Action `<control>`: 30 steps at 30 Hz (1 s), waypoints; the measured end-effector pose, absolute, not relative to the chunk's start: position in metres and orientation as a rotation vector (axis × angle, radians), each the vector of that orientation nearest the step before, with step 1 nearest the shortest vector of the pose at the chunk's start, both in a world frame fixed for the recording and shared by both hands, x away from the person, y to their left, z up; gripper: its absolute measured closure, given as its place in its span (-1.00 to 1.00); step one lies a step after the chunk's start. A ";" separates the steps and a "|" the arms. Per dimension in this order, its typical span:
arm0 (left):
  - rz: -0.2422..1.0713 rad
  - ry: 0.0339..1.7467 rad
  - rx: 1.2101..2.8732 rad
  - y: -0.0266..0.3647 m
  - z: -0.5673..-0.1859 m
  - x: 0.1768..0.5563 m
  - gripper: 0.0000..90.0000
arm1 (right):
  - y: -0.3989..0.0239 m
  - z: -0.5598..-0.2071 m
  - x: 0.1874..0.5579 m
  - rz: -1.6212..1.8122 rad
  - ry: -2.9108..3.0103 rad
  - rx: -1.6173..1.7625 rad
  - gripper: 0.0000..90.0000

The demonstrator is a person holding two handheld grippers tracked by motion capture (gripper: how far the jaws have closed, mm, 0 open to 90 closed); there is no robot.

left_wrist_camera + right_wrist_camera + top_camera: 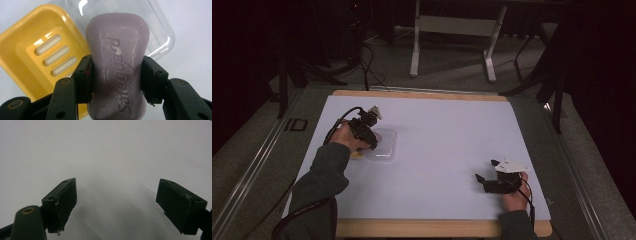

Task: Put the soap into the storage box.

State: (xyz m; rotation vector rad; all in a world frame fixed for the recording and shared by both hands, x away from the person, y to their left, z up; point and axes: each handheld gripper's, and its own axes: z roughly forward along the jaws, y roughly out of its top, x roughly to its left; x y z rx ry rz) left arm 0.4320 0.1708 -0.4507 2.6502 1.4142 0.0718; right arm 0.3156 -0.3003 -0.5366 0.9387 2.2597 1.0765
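Claw on the left (117,80) is clamped across the waist of a purple soap bar (117,62), both pads pressing its sides; the bar hangs over a yellow soap dish (27,52) and the clear lid (160,32) just beyond it, both on the white worktop (452,140). Soap is slick (and the pads catch only its narrow middle), so I judge a tilt or a loosened squeeze could let it slide out and land on the lid or the dish rim instead of the slotted tray. That lid, touching or overlapping the dish's far edge, crowds the drop. Well apart, the right claw (116,202) rests with its jaws wide apart, nothing between them, above bare worktop.
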 end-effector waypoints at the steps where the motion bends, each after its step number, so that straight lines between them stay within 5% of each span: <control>1: 0.075 1.421 2.645 0.172 -0.451 0.432 0.11 | -0.300 -0.537 0.316 1.077 2.260 0.939 -0.63; 30: 0.129 1.568 2.532 0.191 -0.451 0.437 0.11 | -0.300 -0.537 0.315 1.077 2.258 0.939 -0.63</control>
